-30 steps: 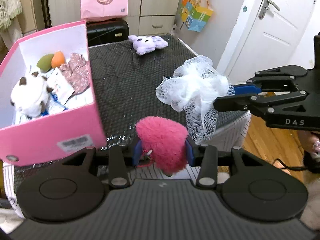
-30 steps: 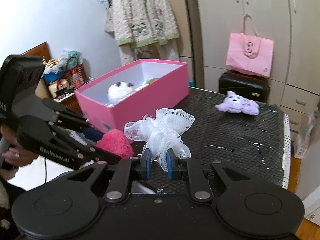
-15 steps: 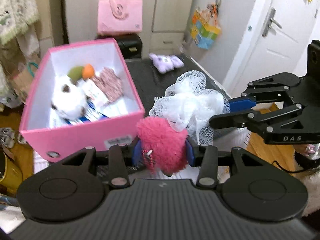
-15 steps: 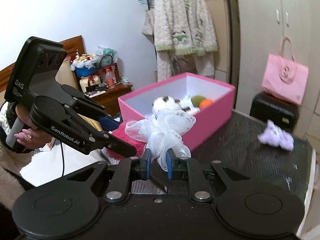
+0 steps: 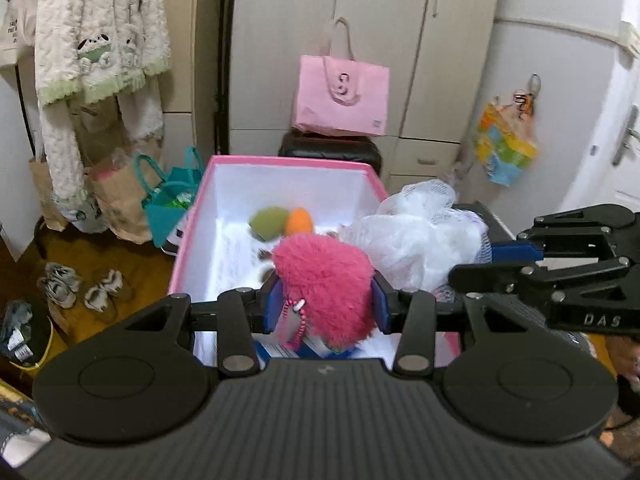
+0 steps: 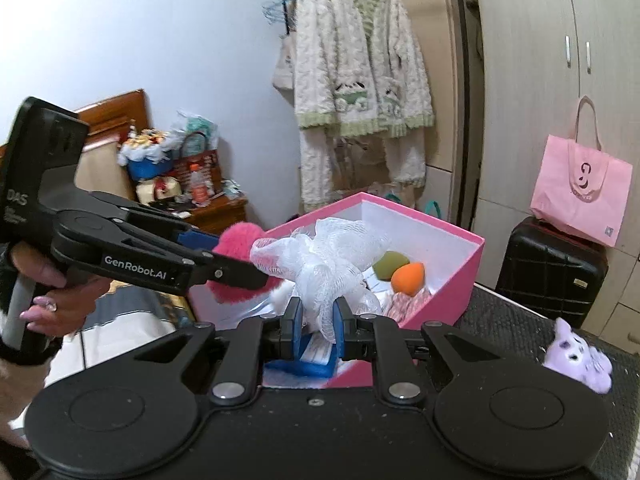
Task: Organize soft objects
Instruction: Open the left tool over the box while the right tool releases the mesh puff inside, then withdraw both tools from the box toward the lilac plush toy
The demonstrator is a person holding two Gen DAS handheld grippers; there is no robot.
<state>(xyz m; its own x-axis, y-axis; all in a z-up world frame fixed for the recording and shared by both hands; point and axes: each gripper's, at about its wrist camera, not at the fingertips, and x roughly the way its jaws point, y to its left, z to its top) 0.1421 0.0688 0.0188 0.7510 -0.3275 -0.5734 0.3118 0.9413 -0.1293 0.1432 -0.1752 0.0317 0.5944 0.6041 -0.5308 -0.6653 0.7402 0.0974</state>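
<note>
Carrying both loads over the open pink cardboard box (image 5: 188, 240), each claw should release only once well inside its walls: left claw (image 5: 326, 304) clamped on the fluffy hot-pink pompom (image 5: 324, 288), right claw (image 6: 316, 320) clamped on the white mesh bath pouf (image 6: 320, 256).

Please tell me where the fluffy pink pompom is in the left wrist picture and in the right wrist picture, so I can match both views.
Left wrist view: the fluffy pink pompom sits at lower centre, clamped in the left gripper, over the pink box.
Right wrist view: it is left of centre, partly behind the white mesh pouf held by the right gripper.
Shared landmark: the orange sponge in the box.
</note>
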